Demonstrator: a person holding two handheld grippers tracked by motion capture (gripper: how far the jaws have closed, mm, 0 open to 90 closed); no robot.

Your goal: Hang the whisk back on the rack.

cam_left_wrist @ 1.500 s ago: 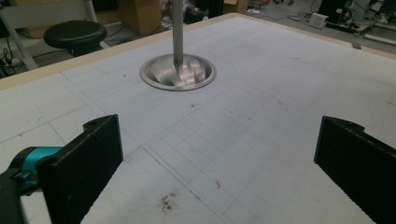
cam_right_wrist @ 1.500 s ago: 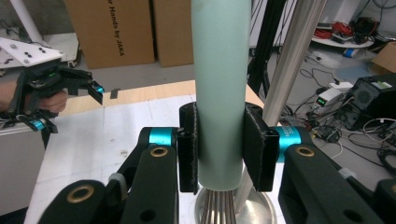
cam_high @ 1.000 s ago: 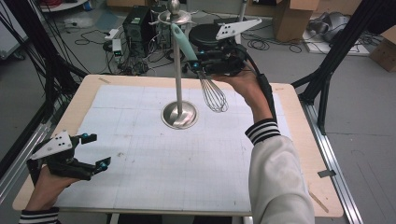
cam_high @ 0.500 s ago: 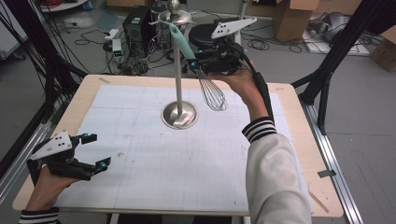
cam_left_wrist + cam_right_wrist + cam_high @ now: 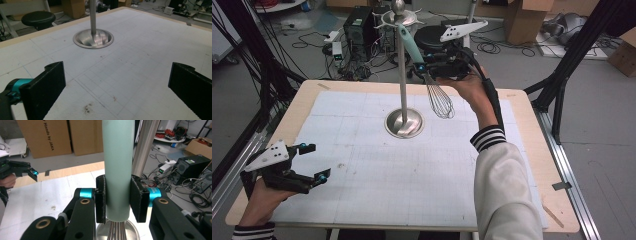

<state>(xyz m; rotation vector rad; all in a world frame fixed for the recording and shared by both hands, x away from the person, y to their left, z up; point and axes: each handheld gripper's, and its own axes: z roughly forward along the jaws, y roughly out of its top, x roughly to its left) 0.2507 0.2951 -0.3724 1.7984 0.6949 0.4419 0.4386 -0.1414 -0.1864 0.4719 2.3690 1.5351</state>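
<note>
- The left gripper (image 5: pixel 314 162) sits nearest, at the near left corner of the table (image 5: pixel 522 107), held low in the person's left hand (image 5: pixel 262 200); its jaws are spread wide with nothing between them, and the left gripper view shows bare white gridded mat (image 5: pixel 140 62) in the gap.
- The mat covers most of the wooden tabletop and carries a few small dark specks.
- In the middle of the mat stands a metal stand (image 5: pixel 404 122): a round, shiny dished base with a thin upright pole rising from it to a small hooked crown at the top.
- Just beside the pole, on its right in the high view, is the whisk (image 5: pixel 439 100). It has a smooth, pale mint-green handle, round and thick, and a head of thin silver wire loops forming a bulb.
- The whisk is tilted: the handle leans up toward the stand's crown, the wire head hangs lower, above the mat and clear of it.
- The right gripper (image 5: pixel 424 70) pinches the whisk at the lower end of the handle, just above where the wires start; in the right gripper view both black pads (image 5: pixel 137 200) press flat on the handle's sides.
- Behind the table, the floor holds cardboard boxes (image 5: pixel 45 137), cables and a black stool (image 5: pixel 37 18).
</note>
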